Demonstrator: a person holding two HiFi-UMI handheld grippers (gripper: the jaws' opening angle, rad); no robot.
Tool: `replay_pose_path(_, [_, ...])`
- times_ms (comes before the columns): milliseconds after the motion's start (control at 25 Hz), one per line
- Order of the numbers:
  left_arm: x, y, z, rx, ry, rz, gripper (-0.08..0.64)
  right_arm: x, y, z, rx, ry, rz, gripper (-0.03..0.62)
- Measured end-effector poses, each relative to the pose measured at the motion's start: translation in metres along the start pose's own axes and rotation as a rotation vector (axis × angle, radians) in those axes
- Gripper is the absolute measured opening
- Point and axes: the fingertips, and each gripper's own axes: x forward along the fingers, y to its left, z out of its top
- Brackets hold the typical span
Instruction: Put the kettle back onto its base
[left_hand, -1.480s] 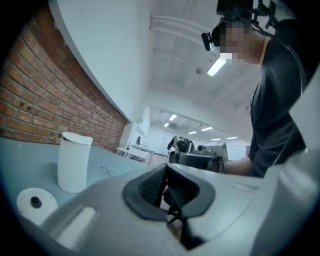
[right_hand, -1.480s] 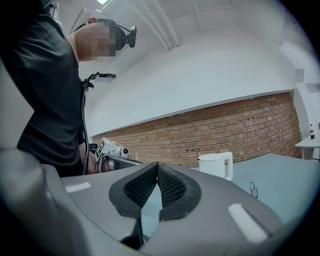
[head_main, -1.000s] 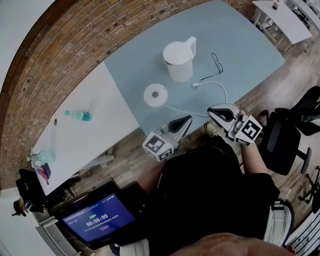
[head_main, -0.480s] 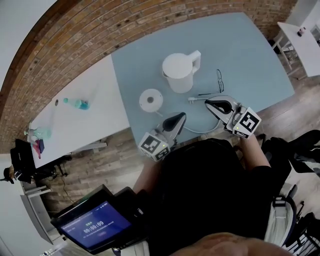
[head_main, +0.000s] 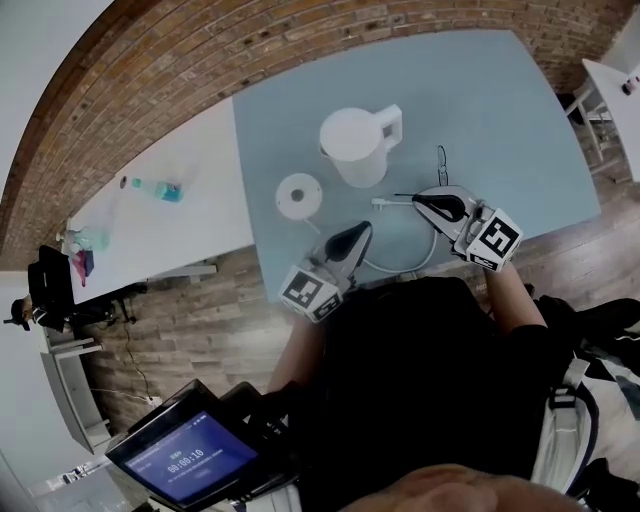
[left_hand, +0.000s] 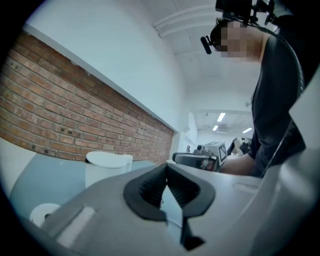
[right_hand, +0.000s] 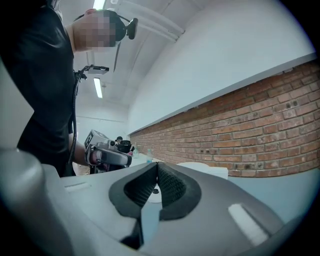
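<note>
Head view has the white kettle (head_main: 358, 145) upright on the pale blue desk (head_main: 500, 90), in the upper middle of the frame, off its base. The round white base (head_main: 299, 195) lies just to its lower left, near it but apart, and the cord (head_main: 395, 270) loops along the desk's near edge.

Both claws sit below the kettle in the frame, clear of it. The left claw (head_main: 362, 232) is below the base and to its right, its tips toward the kettle. The right claw (head_main: 422, 198) is at the kettle's lower right, beside what seems to be a pair of glasses (head_main: 441, 160).

In the left gripper view the left claw (left_hand: 166, 171) has its pads pressed together with nothing between them; the kettle (left_hand: 105, 167) stands beyond, left of centre. In the right gripper view the right claw (right_hand: 156, 169) is likewise closed and empty, the base (right_hand: 154, 192) showing behind its pads and the kettle (right_hand: 202, 171) to the right.
</note>
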Motion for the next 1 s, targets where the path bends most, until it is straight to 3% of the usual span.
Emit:
replay_pose_path(360, [-0.013, 0.006, -0.01, -0.026, -0.001, 0.008, 0.005, 0.011, -0.003, -0.008, -0.003, 0.015, -0.03, 0.006])
replay_pose_path(560, [-0.012, 0.012, 0.002, -0.027, -0.009, -0.024, 0.005, 0.013, -0.013, -0.013, 0.049, 0.008, -0.116, 0.006])
replay_pose_path(1000, [-0.008, 0.018, 0.001, -0.04, -0.001, -0.071, 0.005, 0.024, -0.056, -0.052, 0.071, 0.117, -0.304, 0.009])
